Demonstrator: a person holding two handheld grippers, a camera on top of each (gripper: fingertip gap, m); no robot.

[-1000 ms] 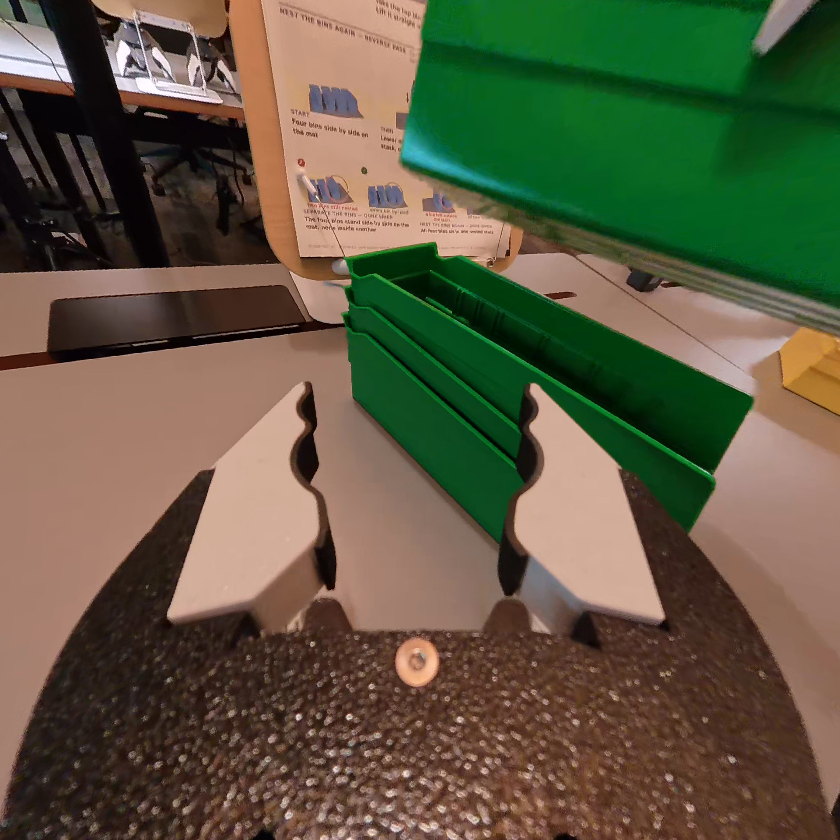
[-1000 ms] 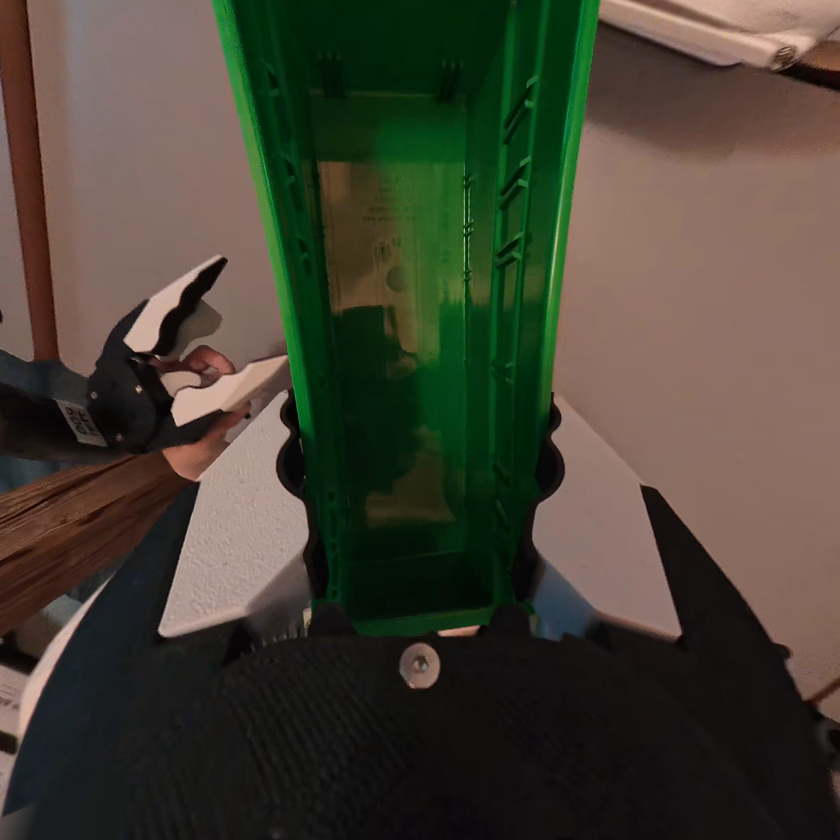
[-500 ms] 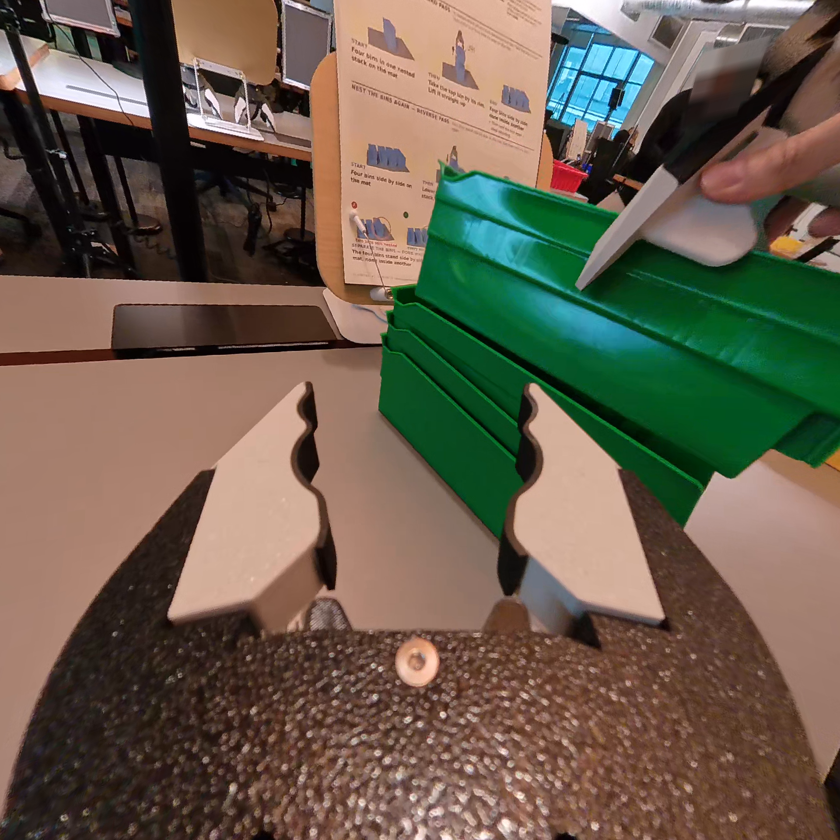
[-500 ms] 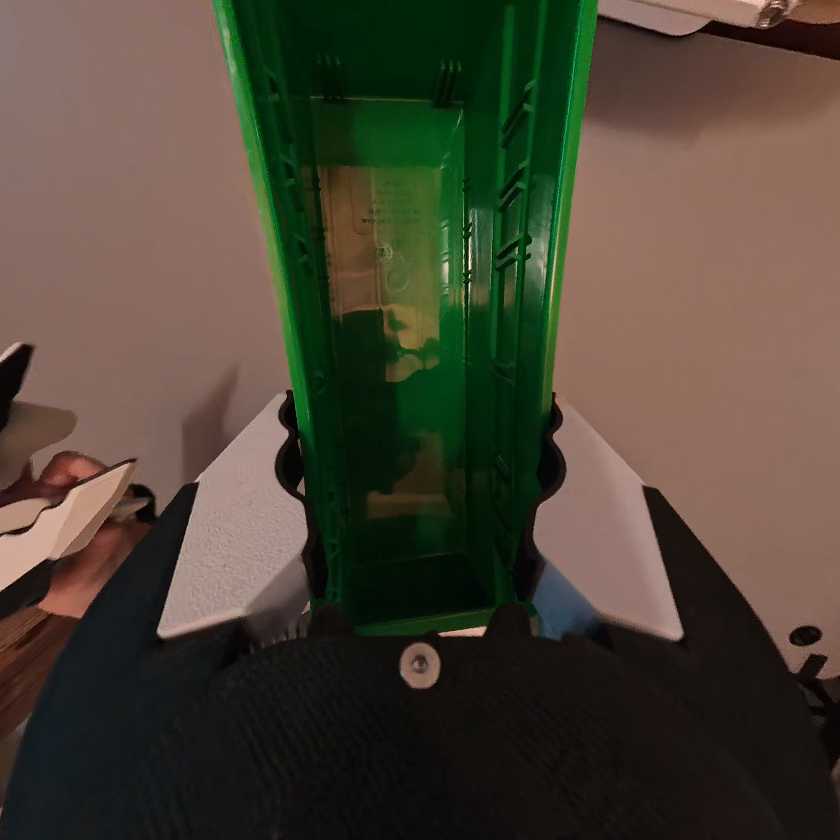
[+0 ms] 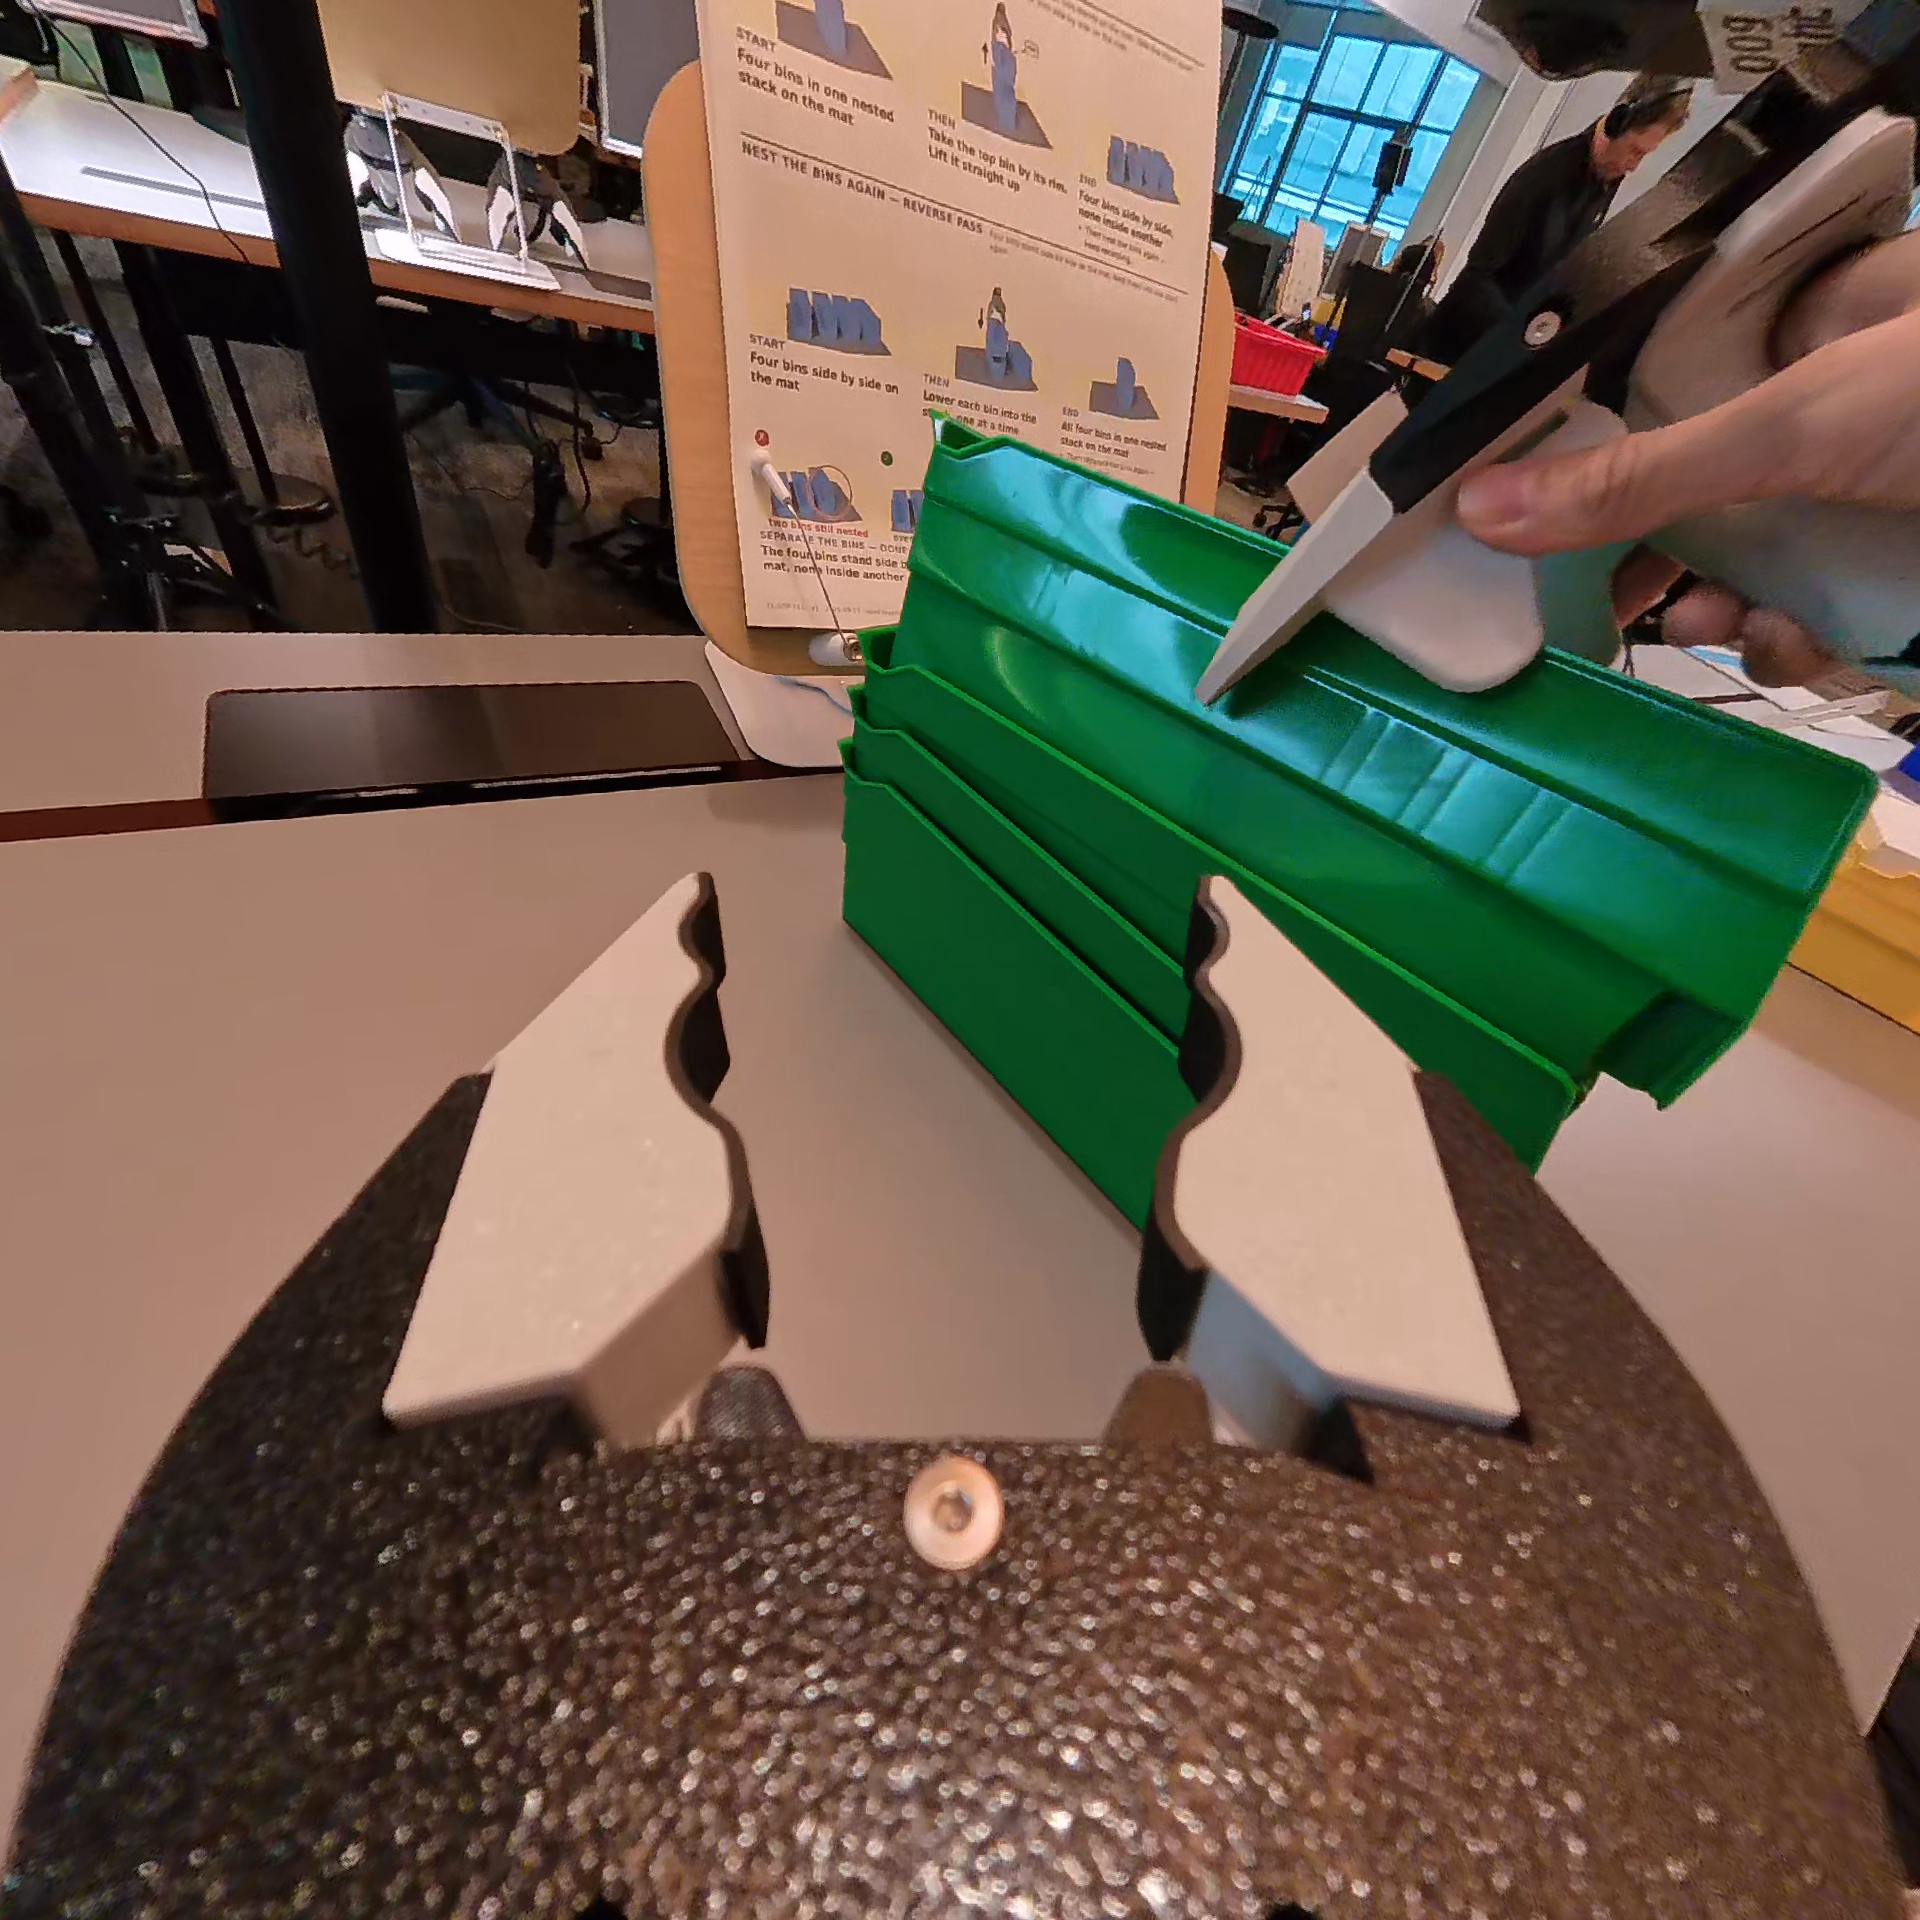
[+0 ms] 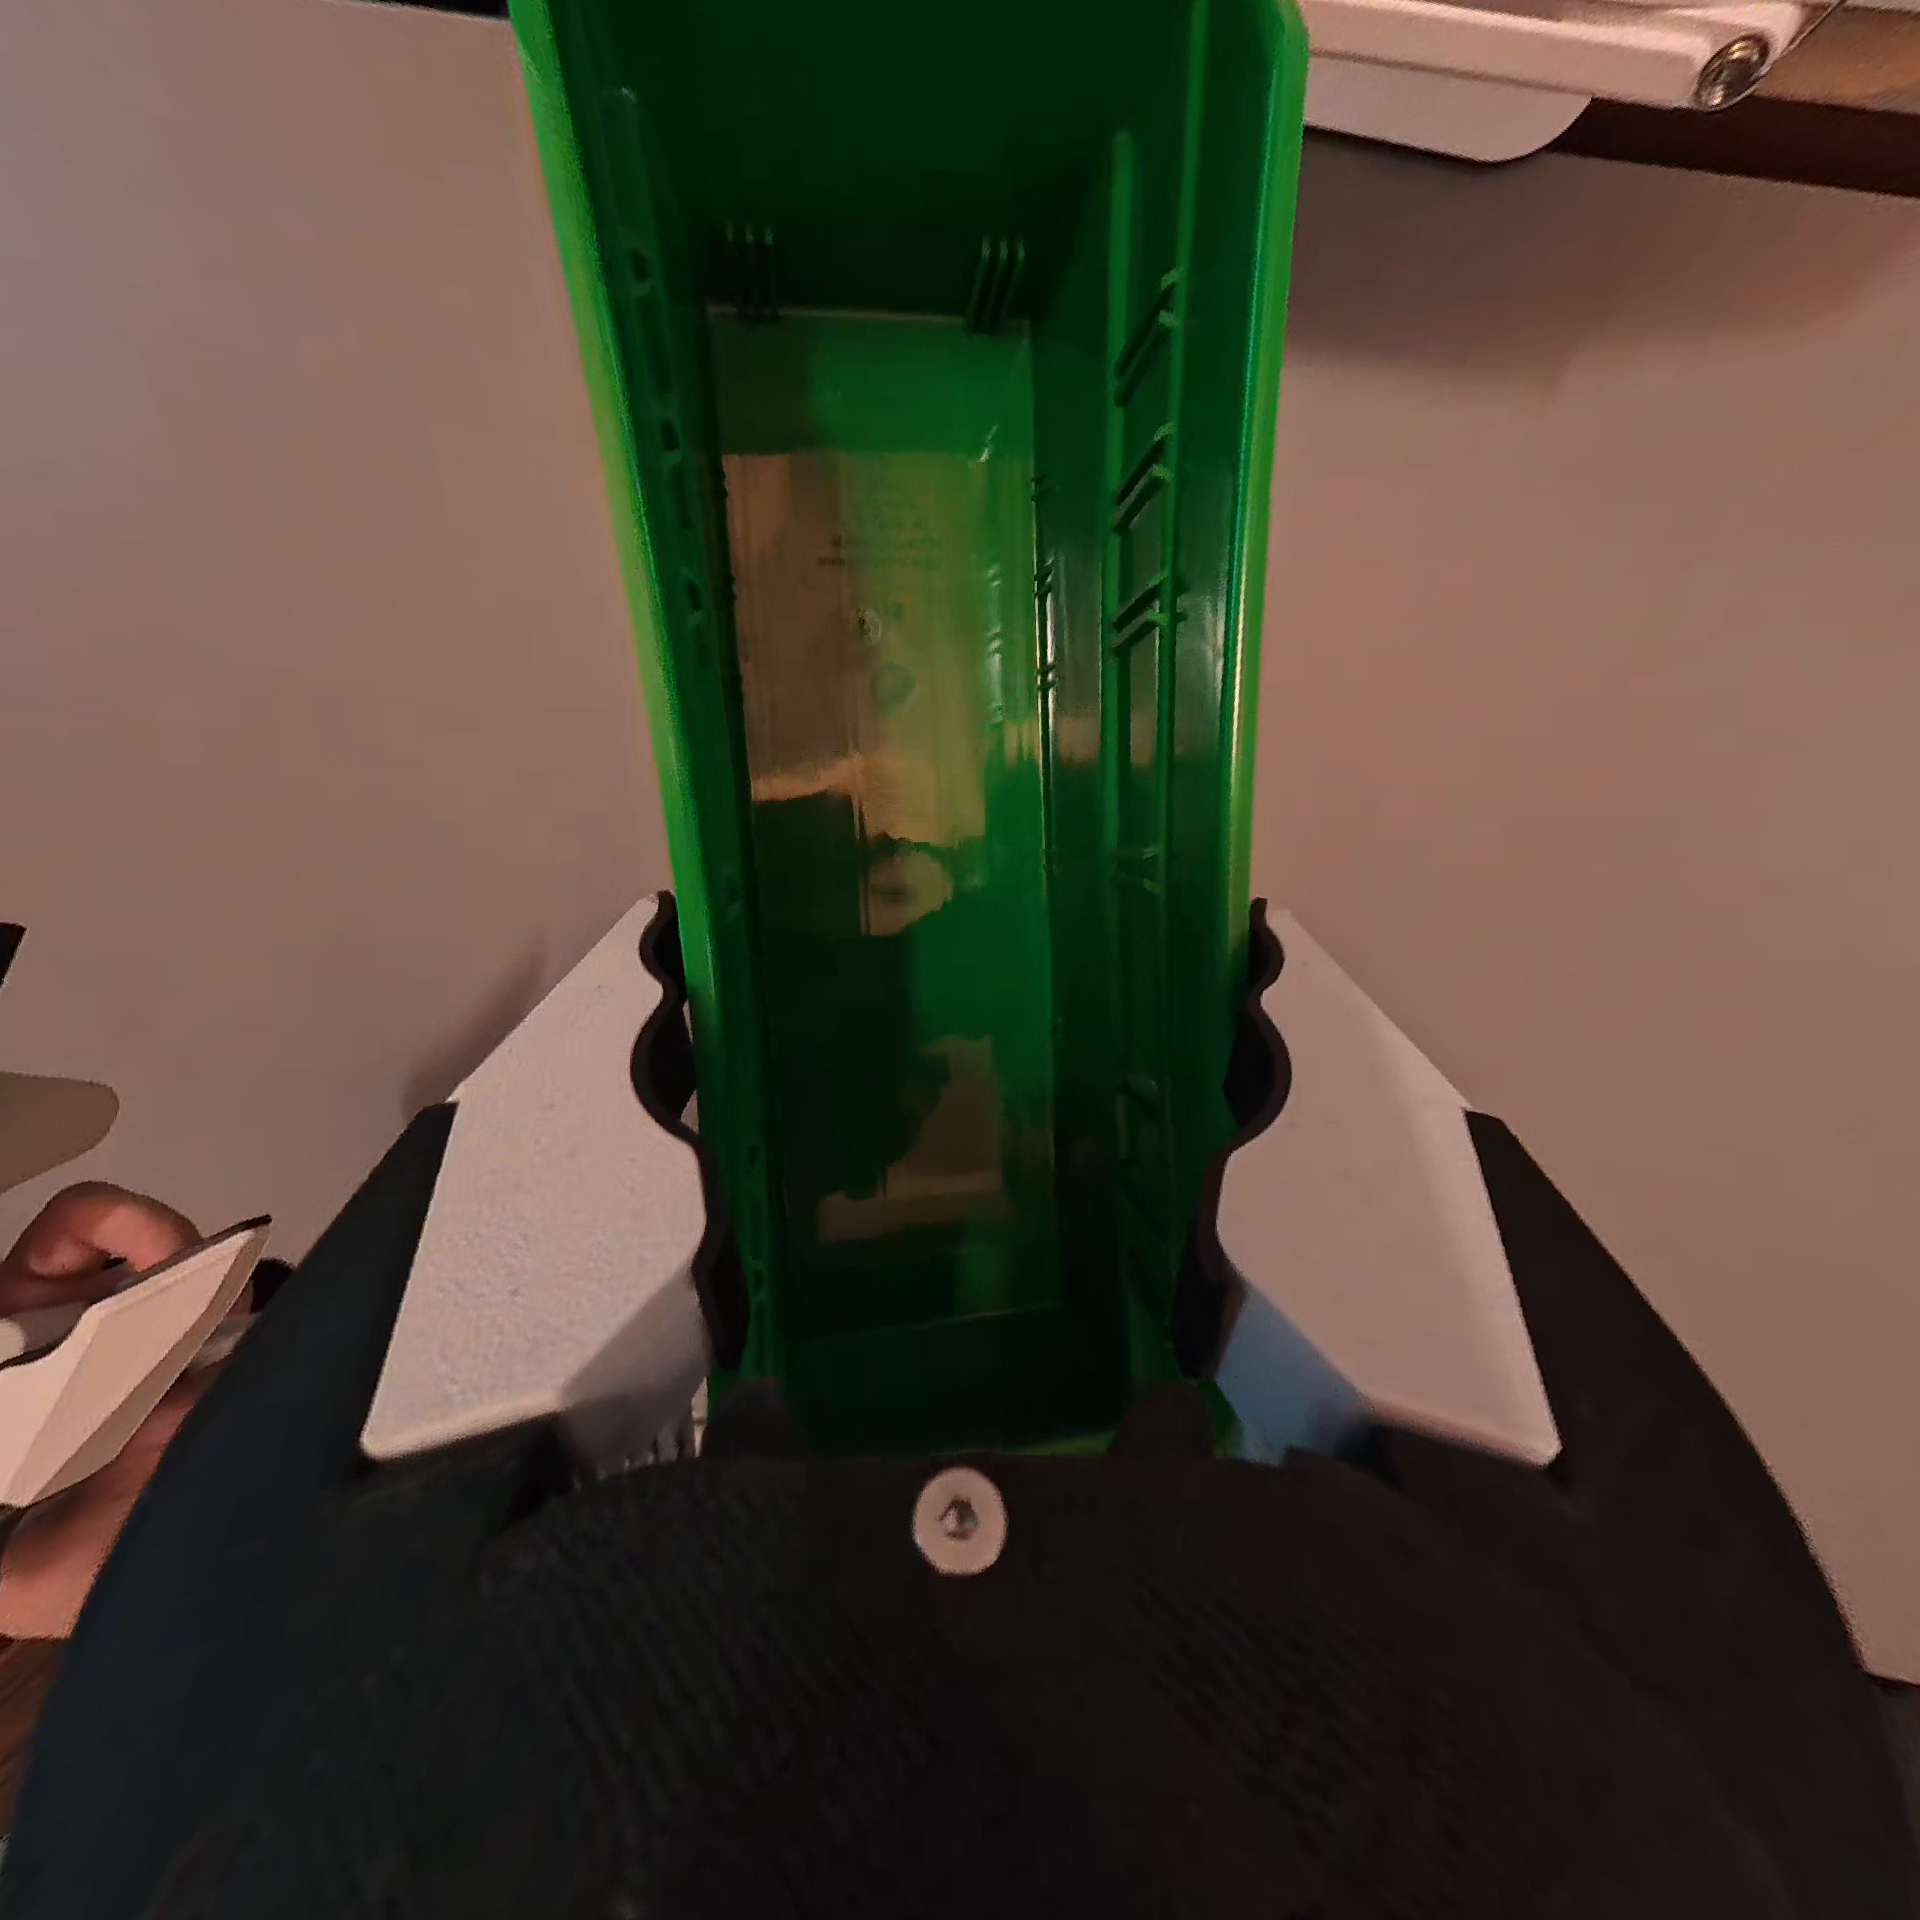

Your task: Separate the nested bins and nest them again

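A stack of nested green bins [image 5: 997,935] stands on the grey table [image 5: 312,1039], just ahead and right of my left gripper [image 5: 951,1049], which is open and empty above the table. My right gripper [image 6: 961,1039] is shut on the near end of another green bin [image 6: 904,644], its fingers against both long walls. In the left wrist view this held bin [image 5: 1403,769] is tilted, its far end down over the stack and its near end raised, with one right finger [image 5: 1309,582] on its side. The left gripper's finger [image 6: 125,1351] shows at the lower left of the right wrist view.
An instruction board [image 5: 966,291] stands behind the stack on a white base [image 5: 779,707]. A dark panel [image 5: 468,738] lies at the table's back left. A yellow object [image 5: 1860,925] sits at the right. Desks and a person [image 5: 1548,197] are in the background.
The held bin has come down from high above and now sits tilted over the nested stack. The left gripper has stayed open and has slid lower in the right wrist view.
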